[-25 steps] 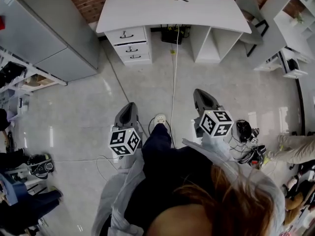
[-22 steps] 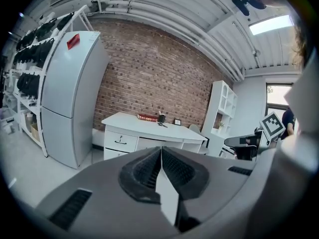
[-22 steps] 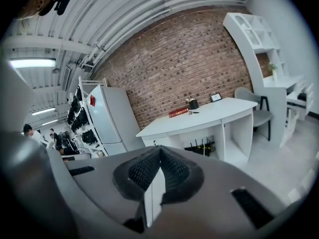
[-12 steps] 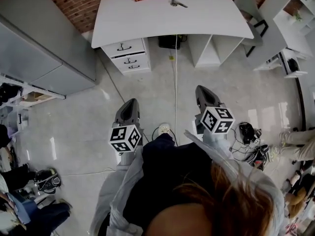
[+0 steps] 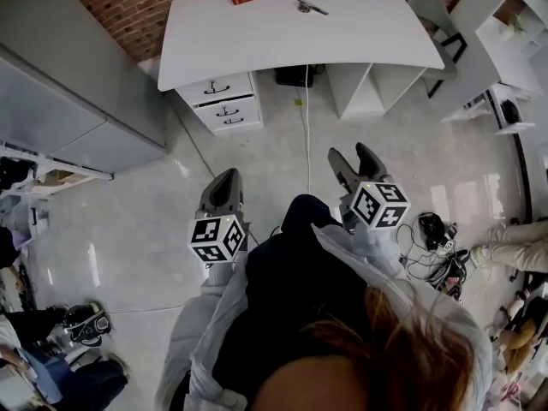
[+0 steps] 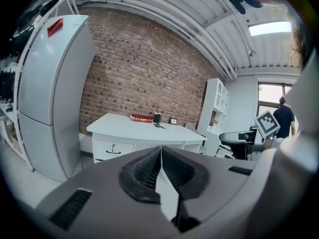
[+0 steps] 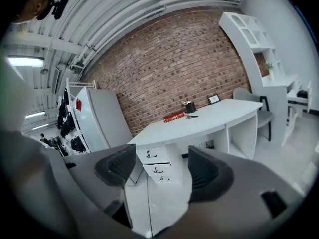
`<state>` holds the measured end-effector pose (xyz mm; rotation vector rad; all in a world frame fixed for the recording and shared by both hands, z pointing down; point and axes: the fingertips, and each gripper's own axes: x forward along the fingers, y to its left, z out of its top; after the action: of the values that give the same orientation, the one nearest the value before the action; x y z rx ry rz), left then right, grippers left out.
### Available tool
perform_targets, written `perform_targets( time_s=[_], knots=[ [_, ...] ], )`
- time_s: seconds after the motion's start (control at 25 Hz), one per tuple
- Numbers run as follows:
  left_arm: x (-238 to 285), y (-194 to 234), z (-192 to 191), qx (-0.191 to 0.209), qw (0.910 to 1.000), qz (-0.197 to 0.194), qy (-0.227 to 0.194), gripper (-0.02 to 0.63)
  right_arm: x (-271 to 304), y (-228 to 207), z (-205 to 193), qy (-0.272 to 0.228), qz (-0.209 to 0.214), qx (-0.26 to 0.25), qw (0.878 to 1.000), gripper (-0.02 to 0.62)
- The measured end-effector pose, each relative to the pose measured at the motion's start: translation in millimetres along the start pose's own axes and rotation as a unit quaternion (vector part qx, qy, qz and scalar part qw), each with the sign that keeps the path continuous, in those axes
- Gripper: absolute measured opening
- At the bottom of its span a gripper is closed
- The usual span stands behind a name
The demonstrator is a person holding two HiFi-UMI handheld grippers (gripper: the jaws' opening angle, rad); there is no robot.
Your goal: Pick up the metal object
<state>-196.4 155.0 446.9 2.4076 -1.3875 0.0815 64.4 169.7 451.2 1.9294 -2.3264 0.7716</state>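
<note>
While both face desk (image 5: 282, 32), left gripper (image 5: 225, 178) fingers together, right gripper (image 5: 353, 156) fingers opening, empty.

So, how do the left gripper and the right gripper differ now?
The left gripper has its jaws together; the right gripper has jaws apart and opening, nothing between them. The right gripper reaches slightly nearer the desk than the left gripper. Both are empty, over the floor, short of the desk.

You stand in an office: white desk (image 5: 300, 32) with drawers (image 5: 224, 101), chair (image 5: 432, 11), white shelving (image 5: 501, 32), brick wall (image 5: 145, 2) behind.
</note>
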Motion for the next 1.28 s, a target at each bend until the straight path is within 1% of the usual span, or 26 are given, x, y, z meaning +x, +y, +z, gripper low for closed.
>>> perform_targets(
  time_s=[0.28, 0.44, 0.56, 0.72, 0.92, 1.28],
  knots=[
    [2, 15, -7, -0.01, 0.9998, 0.01, 0.011, 0.023, 3, 0, 3, -0.003, -0.005, -0.006, 1.0, 0.325],
    [6, 18, -7, -0.019, 0.9997, 0.014, 0.012, 0.021, 5, -5, 2, 0.005, -0.009, -0.002, 1.0, 0.321],
    [13, 19, -7, -0.019, 0.9997, 0.01, 0.011, 0.023, 13, -8, 5, 0.004, -0.012, -0.004, 1.0, 0.319],
    [27, 28, -7, -0.021, 0.9995, 0.015, 0.016, 0.023, 34, -14, 6, 0.007, -0.01, -0.001, 1.0, 0.319],
    [64, 40, 3, -0.019, 0.9994, 0.022, 0.018, 0.022, 72, -25, 18, 0.013, -0.001, 0.005, 1.0, 0.319],
    [165, 51, 43, -0.016, 0.9996, 0.021, 0.009, 0.022, 154, -65, 73, 0.015, 0.006, 0.001, 1.0, 0.319]
  ],
)
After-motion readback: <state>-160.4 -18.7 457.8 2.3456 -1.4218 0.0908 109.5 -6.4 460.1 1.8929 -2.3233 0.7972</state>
